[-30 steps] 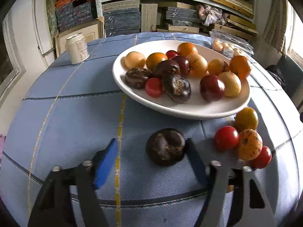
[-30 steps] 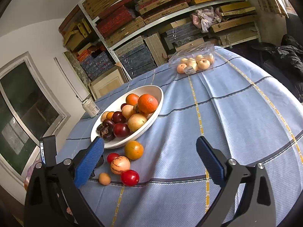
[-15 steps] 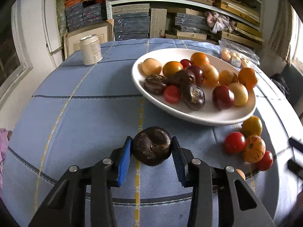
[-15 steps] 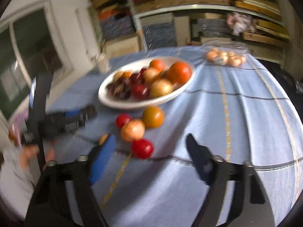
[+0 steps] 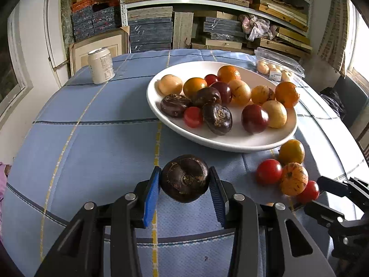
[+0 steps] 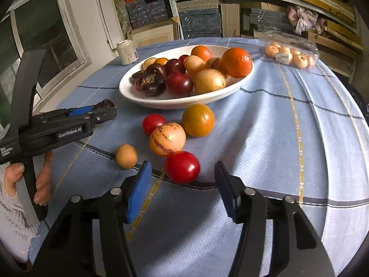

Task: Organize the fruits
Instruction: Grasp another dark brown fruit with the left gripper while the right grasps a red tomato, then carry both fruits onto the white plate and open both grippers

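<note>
My left gripper [image 5: 184,184] is shut on a dark purple fruit [image 5: 184,178], held just above the blue tablecloth in front of the white plate [image 5: 230,142] piled with several fruits. In the right wrist view the left gripper [image 6: 103,109] shows at the left with the dark fruit [image 6: 105,103] at its tip. My right gripper [image 6: 182,182] is open, its jaws on either side of a red fruit [image 6: 182,167] on the cloth. Behind it lie a striped orange fruit [image 6: 167,140], another red fruit [image 6: 153,123], an orange fruit [image 6: 197,120] and a small tan fruit [image 6: 126,156].
A drink can [image 5: 101,65] stands at the far left of the table. A clear plastic pack of small fruits [image 6: 289,54] lies at the far right. Shelves of stacked boxes stand behind the table. The round table's edge curves close on the right.
My left gripper closed on the dark purple fruit and lifted it slightly. My right gripper swung down and toward the loose fruits, now straddling the red one.
</note>
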Available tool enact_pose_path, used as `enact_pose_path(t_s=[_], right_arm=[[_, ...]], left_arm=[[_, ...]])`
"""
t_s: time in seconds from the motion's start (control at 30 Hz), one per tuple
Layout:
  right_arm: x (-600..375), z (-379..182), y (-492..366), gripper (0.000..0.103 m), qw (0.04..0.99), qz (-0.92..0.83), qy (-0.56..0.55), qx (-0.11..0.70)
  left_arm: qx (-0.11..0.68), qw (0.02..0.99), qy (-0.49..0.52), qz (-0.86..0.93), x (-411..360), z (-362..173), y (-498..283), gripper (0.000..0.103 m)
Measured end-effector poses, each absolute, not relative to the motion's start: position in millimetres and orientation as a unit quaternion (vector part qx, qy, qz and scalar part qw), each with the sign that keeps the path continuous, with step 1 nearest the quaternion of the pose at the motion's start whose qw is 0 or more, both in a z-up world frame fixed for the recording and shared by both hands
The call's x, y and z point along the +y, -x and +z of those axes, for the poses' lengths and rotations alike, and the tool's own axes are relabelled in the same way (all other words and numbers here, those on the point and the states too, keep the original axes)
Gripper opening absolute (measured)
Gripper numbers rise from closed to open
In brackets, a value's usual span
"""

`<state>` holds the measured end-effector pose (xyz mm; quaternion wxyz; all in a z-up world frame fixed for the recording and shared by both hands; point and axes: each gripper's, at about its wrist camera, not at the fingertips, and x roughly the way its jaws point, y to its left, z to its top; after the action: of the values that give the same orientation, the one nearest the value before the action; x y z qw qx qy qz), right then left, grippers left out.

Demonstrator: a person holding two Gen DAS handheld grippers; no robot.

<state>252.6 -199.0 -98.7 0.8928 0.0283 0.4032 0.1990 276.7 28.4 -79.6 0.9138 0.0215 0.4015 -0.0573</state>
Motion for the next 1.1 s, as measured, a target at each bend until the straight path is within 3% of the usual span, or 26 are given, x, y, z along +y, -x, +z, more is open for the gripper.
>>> enact_pose_path(t_s=[0.3,0.6,0.8,0.97,1.1], right_arm=[[-193.3,-106.0,-262.9,0.034,0.882,0.204,-0.034,0.424],[-214.4,-82.1,-246.5,0.033,0.906,0.193,-0.065,0.37],[-242.2,-38.7,-243.9,0.033,0.923,0.183,-0.105,0.322],[-234.5,40.5,-265.6,0.033,0.943,0.194,-0.081,0.259],[-207.7,51.4,-294.6,0.033,0.94,0.209,-0.059,0.262]], left_arm=[[0.407,0.911,-0.031,-0.065,21.0,-83.9,-277.5,0.042],[0.401,0.914,-0.026,-0.061,24.6,-82.8,-276.3,0.042],[0.364,0.93,-0.018,-0.051,33.1,-42.0,-276.9,0.042],[0.327,0.943,-0.029,-0.044,27.7,7.6,-305.1,0.042],[0.324,0.944,-0.048,-0.046,14.8,27.7,-350.0,0.042]])
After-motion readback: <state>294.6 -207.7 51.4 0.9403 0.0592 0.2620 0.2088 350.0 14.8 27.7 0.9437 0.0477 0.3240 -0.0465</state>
